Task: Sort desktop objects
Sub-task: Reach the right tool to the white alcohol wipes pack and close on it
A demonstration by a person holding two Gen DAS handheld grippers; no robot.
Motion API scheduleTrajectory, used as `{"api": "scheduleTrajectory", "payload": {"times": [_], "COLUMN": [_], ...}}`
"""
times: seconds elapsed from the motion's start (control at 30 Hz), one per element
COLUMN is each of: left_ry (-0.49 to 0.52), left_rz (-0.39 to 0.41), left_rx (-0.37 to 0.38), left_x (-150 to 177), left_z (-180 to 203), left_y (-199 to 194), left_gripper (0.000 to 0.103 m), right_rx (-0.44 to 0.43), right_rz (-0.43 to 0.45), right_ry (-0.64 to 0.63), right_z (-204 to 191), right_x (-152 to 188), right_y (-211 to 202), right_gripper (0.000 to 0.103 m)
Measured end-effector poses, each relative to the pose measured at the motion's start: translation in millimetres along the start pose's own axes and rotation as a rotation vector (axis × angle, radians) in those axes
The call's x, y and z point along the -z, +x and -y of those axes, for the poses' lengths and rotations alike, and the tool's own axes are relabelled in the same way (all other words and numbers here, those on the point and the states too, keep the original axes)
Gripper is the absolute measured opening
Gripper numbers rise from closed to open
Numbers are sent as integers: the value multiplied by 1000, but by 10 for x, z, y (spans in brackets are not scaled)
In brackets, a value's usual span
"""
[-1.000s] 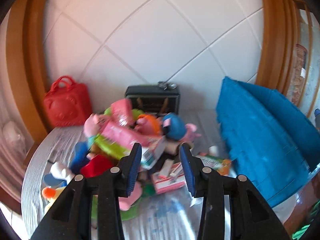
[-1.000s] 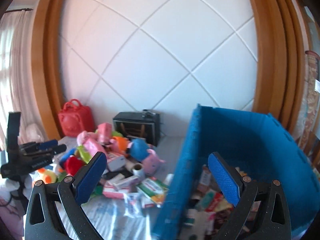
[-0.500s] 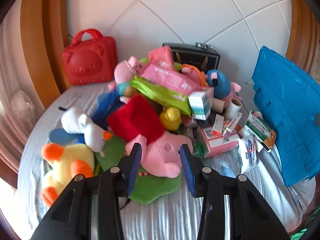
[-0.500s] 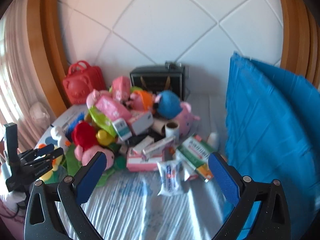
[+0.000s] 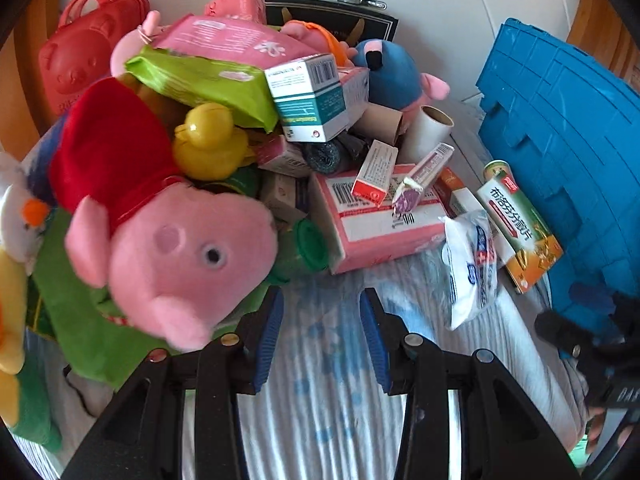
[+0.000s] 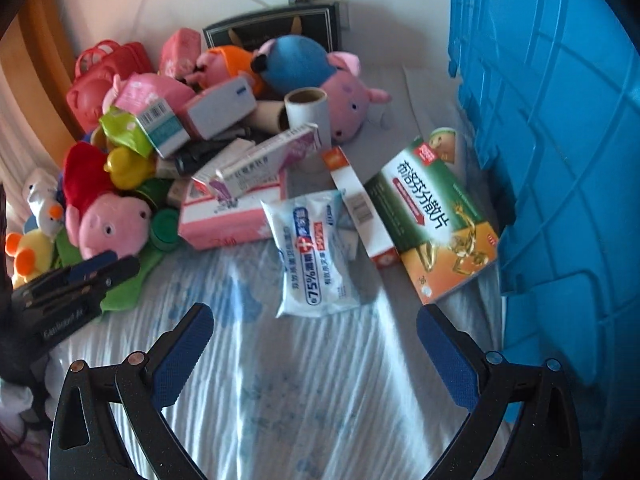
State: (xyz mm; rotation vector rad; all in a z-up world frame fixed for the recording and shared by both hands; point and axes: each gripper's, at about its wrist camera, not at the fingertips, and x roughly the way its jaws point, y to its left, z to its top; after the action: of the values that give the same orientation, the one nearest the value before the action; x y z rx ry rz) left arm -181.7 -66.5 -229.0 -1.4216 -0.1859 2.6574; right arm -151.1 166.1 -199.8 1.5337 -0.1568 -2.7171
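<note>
Both empty: left gripper [image 5: 321, 332] part-open just beside the pink pig toy [image 5: 180, 256], right gripper [image 6: 315, 354] wide open before the wipes packet [image 6: 316, 252] on the striped cloth near the blue crate [image 6: 560, 140]; risk: nudging the heaped boxes [image 5: 376, 216] topples them.

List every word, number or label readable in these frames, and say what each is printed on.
"75%": white soft plastic wipes pack; its other characters are blurred.
"布洛芬分散片": green-and-orange cardboard medicine box.
Lettering on the other black claw body: too blurred to read.
Barcodes and print on the teal-and-white box and pink-and-white carton: too small.
</note>
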Motion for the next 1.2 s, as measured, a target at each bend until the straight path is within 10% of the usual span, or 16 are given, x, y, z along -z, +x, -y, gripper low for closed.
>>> {"api": "scheduleTrajectory", "payload": {"times": [0.47, 1.07, 1.2], "left_ry": [-71, 63, 55], "left_rz": [-55, -30, -34], "left_rx": [16, -78, -11], "left_x": [-298, -410, -300], "left_z": [-103, 34, -20], "left_y": [553, 734, 647], "left_gripper": [41, 15, 5], "right_rx": [-40, -60, -50], "right_rz": [-107, -136, -131], "right_ry": [34, 66, 47], "right_z": [110, 162, 114], "right_x": [-185, -180, -205], "right_y": [639, 788, 797], "right_gripper": [103, 103, 83]}}
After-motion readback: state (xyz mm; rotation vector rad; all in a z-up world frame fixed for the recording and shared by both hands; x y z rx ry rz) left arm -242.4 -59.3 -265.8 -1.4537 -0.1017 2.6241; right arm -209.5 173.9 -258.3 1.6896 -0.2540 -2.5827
